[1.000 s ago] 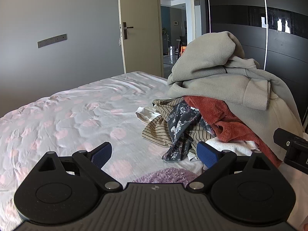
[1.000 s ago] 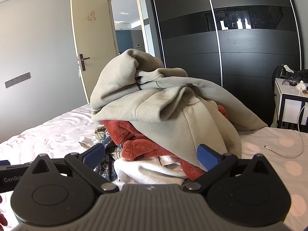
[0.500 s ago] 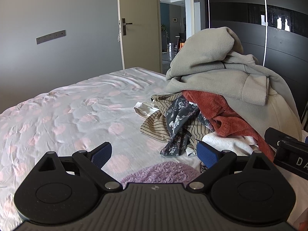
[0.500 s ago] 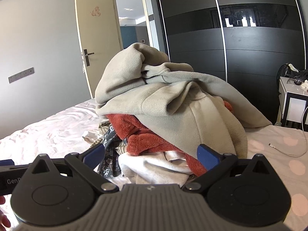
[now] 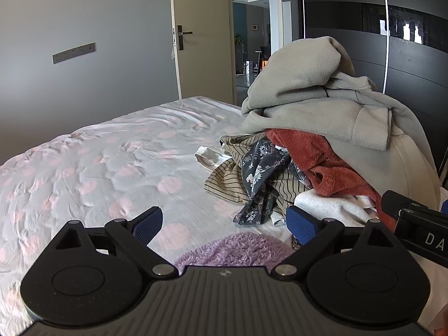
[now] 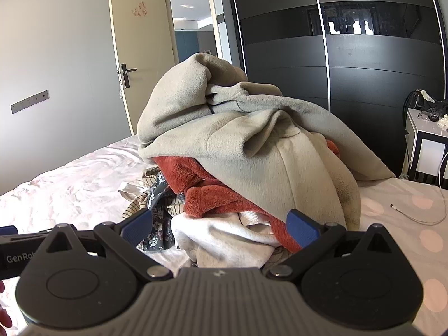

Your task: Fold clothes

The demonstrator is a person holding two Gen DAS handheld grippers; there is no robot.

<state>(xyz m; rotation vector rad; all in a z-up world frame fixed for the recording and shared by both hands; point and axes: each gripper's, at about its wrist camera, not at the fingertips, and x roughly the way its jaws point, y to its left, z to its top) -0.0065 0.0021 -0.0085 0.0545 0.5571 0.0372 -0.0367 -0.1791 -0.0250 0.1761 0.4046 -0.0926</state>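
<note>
A heap of clothes lies on the bed: a grey fleece hoodie (image 5: 322, 103) (image 6: 238, 128) on top, a rust-red fleece (image 5: 316, 156) (image 6: 212, 196) under it, a striped garment (image 5: 226, 179), a dark floral cloth (image 5: 260, 173) (image 6: 158, 196) and a white sweatshirt (image 6: 224, 238) (image 5: 330, 205) at the front. A fuzzy lilac garment (image 5: 238, 249) lies just below my left gripper (image 5: 225, 224), which is open and holds nothing. My right gripper (image 6: 221, 228) is open too, its fingers either side of the white sweatshirt without touching it.
The bed (image 5: 98, 162) with its pink-dotted sheet stretches out to the left of the heap. A dark wardrobe (image 6: 350, 56) stands behind, a door (image 5: 201, 36) is ajar, a white nightstand (image 6: 425, 145) is at the right, and a white cable (image 6: 420, 218) lies on the sheet.
Both grippers have drawn slightly back and lifted, so more of the lilac garment and white sweatshirt shows. Both stay open; the clothes have not moved.
</note>
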